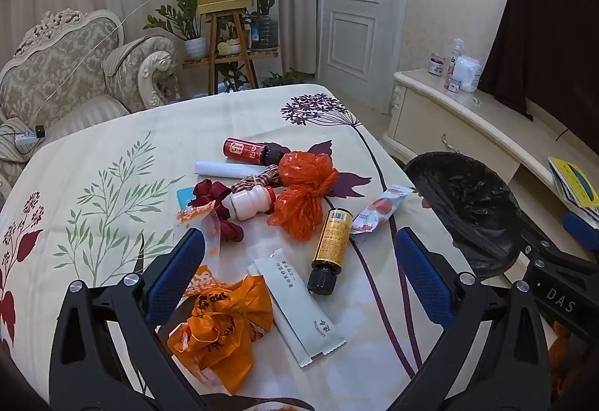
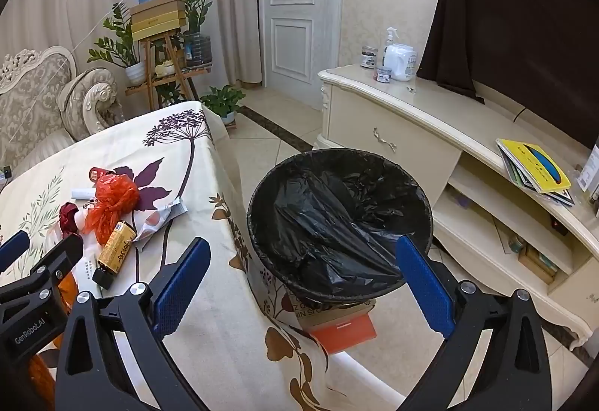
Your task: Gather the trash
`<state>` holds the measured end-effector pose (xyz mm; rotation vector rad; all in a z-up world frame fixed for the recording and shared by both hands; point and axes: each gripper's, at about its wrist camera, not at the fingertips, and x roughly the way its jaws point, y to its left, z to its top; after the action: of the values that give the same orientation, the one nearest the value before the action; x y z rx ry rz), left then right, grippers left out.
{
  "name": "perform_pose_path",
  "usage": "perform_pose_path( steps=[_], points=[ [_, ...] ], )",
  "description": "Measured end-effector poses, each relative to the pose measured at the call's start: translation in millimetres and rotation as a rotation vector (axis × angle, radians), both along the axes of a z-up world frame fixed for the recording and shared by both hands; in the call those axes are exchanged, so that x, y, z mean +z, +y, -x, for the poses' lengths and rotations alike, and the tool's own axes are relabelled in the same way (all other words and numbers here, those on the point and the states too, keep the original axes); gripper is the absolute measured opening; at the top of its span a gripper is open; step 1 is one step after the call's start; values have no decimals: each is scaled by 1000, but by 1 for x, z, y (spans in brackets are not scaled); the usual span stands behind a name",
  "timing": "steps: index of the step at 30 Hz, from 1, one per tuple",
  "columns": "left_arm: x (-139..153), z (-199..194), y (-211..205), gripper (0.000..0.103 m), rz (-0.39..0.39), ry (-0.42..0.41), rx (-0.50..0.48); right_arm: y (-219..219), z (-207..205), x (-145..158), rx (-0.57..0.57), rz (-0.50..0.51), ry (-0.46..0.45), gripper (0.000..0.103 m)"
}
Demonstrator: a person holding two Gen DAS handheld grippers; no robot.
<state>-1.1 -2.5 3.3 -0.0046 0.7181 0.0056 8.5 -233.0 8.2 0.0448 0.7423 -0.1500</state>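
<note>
Floral tablecloth (image 1: 112,156) holds the litter: your left gripper (image 1: 299,268) gapes empty, the yellow bottle (image 1: 331,246) just at its one o'clock, cap toward you, long axis seven-to-one. Your right gripper (image 2: 303,268), also released, hangs over the black-lined bin (image 2: 337,209).

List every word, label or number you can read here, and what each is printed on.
"DAS": on the body of the right gripper, seen from the left wrist.
"GenRobot.AI": on the body of the left gripper, seen from the right wrist.
Yellow-labelled bottle: print too small to read.
Pale green sachet: characters too small to read.
Cardboard box under the bin: lettering cut off.
</note>
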Motion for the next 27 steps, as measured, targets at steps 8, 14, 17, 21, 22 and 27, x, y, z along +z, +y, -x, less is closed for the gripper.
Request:
perform_pose_path(
  steps=[8, 14, 17, 21, 22, 27],
  points=[
    [0, 0, 2, 99, 1, 1, 2, 0, 0, 0, 1, 1, 0, 97],
    [0, -1, 3, 99, 2, 3, 2, 0, -1, -1, 1, 1, 0, 97],
    [-1, -1, 5, 99, 3, 4, 4, 1, -1, -2, 1, 1, 0, 97],
    [-2, 0, 6, 99, 5, 4, 5, 1, -1, -3, 1, 1, 0, 97],
    [-2, -1, 6, 99, 4, 4, 5, 1, -1, -3, 1, 2, 0, 97],
    [-2, 0, 7, 99, 4, 5, 4, 1, -2, -3, 1, 1, 1, 97]
  ],
)
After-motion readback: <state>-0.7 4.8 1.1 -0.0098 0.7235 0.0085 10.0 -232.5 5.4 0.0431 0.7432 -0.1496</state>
